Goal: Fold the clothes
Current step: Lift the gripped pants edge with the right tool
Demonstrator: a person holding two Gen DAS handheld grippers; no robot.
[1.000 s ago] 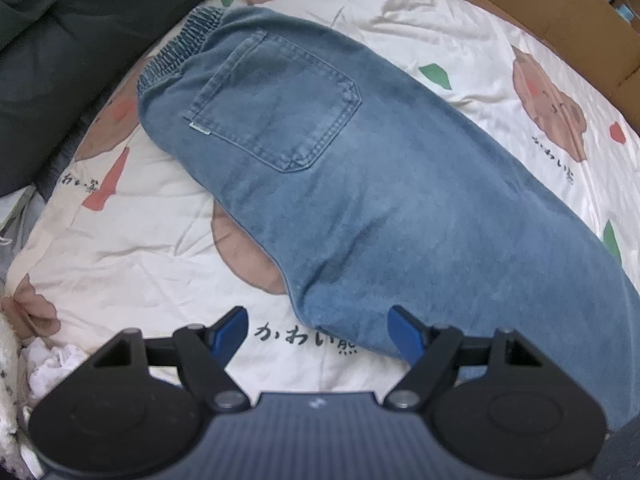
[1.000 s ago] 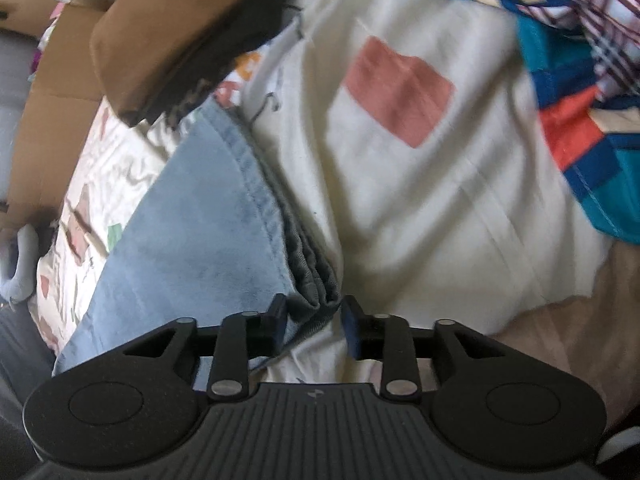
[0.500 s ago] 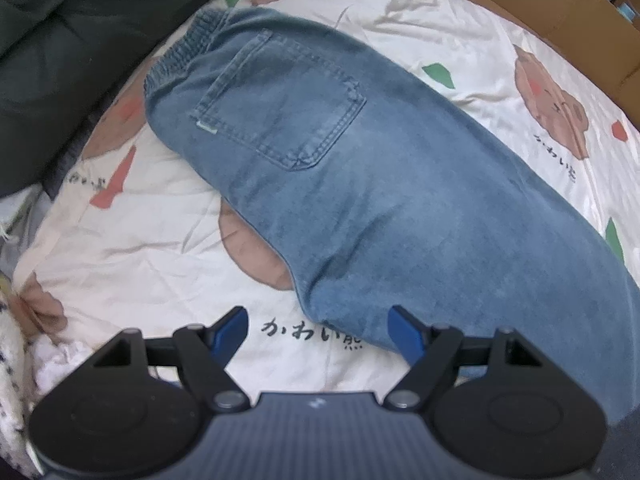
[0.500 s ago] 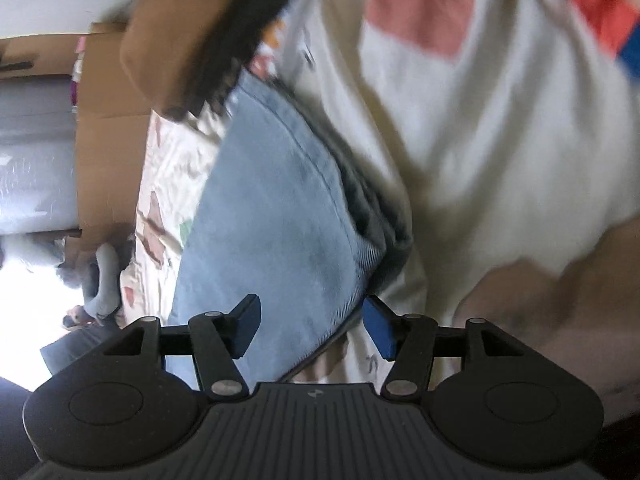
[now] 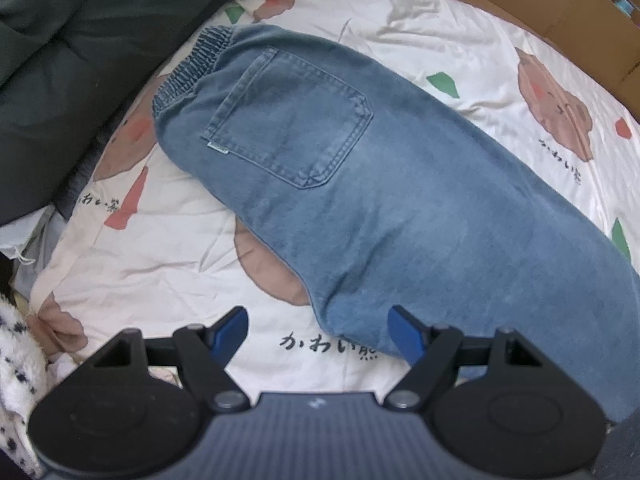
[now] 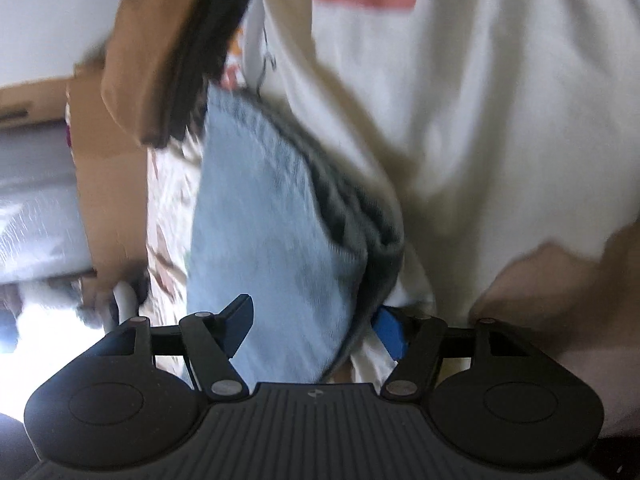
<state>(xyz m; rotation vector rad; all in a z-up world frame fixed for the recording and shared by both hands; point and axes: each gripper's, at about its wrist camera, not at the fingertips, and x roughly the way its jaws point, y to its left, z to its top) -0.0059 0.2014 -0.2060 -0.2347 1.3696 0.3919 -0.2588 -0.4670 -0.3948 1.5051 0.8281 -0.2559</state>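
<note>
Blue jeans point(image 5: 360, 200) lie folded lengthwise on a cream printed bedsheet point(image 5: 168, 248), elastic waistband at the upper left and back pocket facing up. My left gripper point(image 5: 320, 330) hovers open just before the jeans' near edge, holding nothing. In the right wrist view the jeans' leg end point(image 6: 272, 220) hangs between the spread fingers of my right gripper point(image 6: 314, 328), which is open; the cloth touches neither pad clearly. That view is blurred.
A dark quilt point(image 5: 72, 60) borders the sheet at the left. Cardboard point(image 5: 560, 12) stands at the far right edge. A spotted fluffy cloth point(image 5: 16, 360) lies at the lower left. A cream garment point(image 6: 460, 120) and a brown box point(image 6: 160, 40) fill the right wrist view.
My right gripper went from shut on the jeans' hem to open, and its view swung round. The left gripper stayed open and drew back slightly from the jeans.
</note>
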